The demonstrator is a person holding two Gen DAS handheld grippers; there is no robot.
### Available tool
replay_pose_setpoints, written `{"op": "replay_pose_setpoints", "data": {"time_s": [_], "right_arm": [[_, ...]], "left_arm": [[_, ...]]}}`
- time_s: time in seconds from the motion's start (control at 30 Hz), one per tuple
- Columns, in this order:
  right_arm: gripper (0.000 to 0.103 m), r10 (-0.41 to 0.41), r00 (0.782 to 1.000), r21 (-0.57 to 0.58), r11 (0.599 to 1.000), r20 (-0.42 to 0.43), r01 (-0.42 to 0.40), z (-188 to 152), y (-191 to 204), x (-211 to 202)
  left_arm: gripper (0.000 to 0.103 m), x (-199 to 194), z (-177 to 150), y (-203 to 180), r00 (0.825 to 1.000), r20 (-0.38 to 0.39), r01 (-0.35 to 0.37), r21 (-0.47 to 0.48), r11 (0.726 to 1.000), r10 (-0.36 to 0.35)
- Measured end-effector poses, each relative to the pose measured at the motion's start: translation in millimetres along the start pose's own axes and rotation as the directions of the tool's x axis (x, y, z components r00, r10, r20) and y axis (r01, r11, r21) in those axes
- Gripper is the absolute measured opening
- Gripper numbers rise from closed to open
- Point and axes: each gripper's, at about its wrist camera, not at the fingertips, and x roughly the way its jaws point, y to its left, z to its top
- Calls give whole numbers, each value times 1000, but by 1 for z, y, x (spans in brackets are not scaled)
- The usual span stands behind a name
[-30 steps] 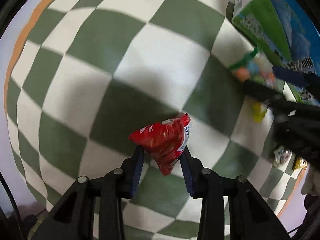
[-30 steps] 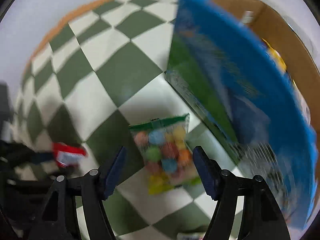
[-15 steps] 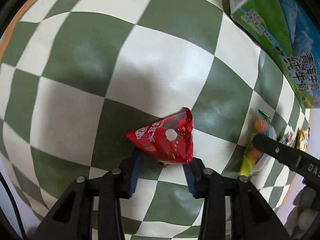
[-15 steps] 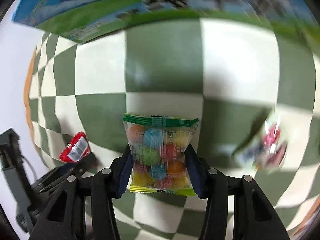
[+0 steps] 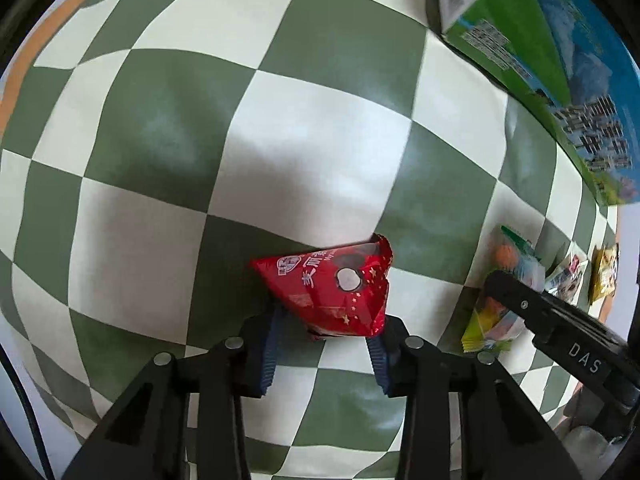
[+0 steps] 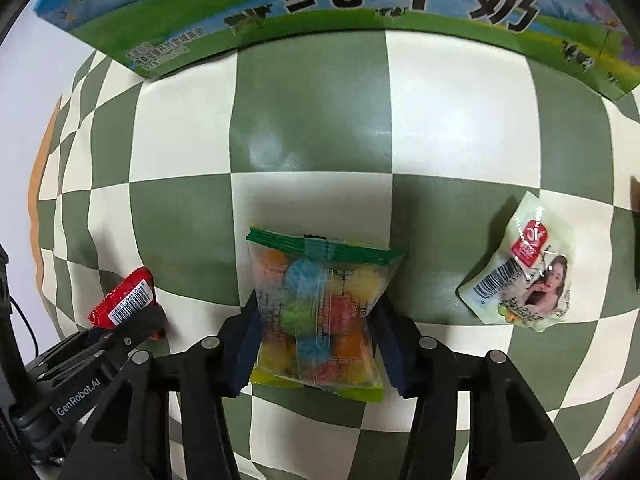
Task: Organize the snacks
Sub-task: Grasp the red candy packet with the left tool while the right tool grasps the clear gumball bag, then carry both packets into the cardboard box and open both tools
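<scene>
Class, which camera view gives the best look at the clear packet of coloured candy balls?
The right wrist view: the candy packet sits centred and sharp between the blue pads of the right tool, which press its sides. The left wrist view shows it only small at the right edge, partly hidden behind that tool's finger.

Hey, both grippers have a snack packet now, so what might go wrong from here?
The left gripper pinches only the lower corner of the red packet, so it may swing or slip out. The right gripper squeezes the clear candy bag, whose round sweets could shift and loosen the hold. The milk carton box stands close ahead.
</scene>
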Motion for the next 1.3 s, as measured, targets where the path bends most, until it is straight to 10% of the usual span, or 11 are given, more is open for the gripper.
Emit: {"op": "replay_pose_setpoints", "data": {"time_s": [0.43,0.63,0.8,0.97,1.3], "right_arm": [[52,158,984,23,987,86,-161,-31,-42,-85],[52,200,961,14,978,193,-207,-17,-83,-165],[52,213,931,3,974,297,-224,26,-100,-231],[52,139,913,-13,989,382,-145,90,-103,-256],[52,37,955,23,999,293,-46,205,-122,-213]], "left_arm": [[34,-58,-19,-53,988,27,150,22,988,-151],[34,-135,32,-91,954,117,265,109,958,-277],[34,-172,85,-120,937,152,282,199,938,-314],[34,-169,162,-154,956,133,225,241,944,-261],[34,-78,268,-176,992,-42,127,218,968,-121]]}}
